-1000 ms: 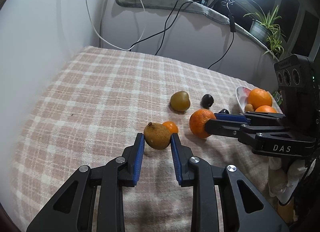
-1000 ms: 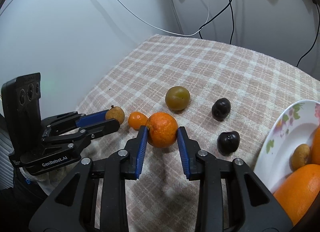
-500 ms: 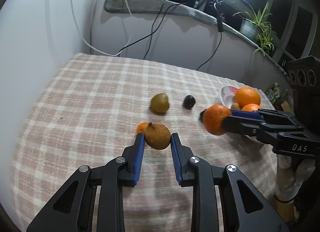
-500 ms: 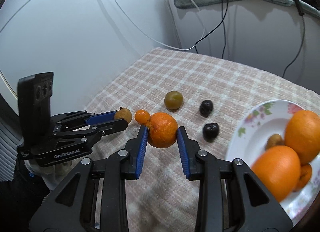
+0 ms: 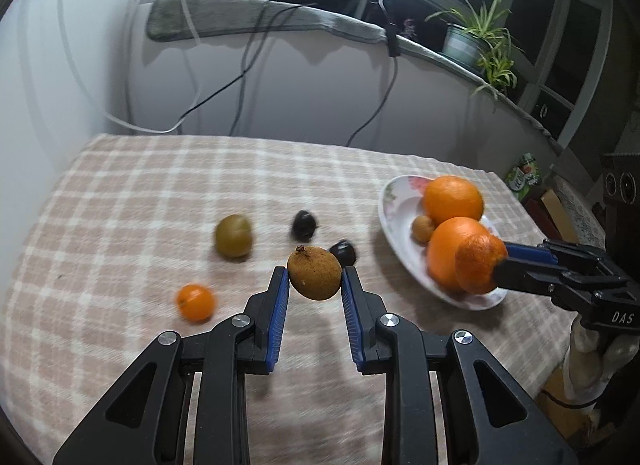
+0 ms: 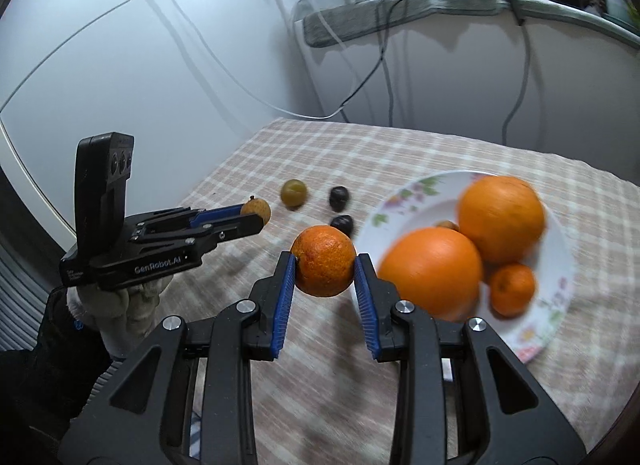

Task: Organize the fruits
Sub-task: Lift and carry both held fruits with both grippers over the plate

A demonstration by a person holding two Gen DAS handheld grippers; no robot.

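Your left gripper (image 5: 314, 279) is clamped on the brown fruit (image 5: 315, 273), pinched between the blue pads at the fingertips and held off the checked cloth (image 5: 120, 205), short of the plate (image 5: 394, 225).

Your right gripper (image 6: 325, 265) is clamped on the mandarin (image 6: 324, 261), at the plate's near rim, above the cloth.

On the plate: two large oranges (image 6: 502, 217), a small orange fruit (image 6: 512, 289), one small tan fruit (image 5: 423, 228).

Away from the plate, on the cloth: two dark fruits (image 5: 305, 223), a green fruit (image 5: 234, 235), a tiny orange (image 5: 195, 302).
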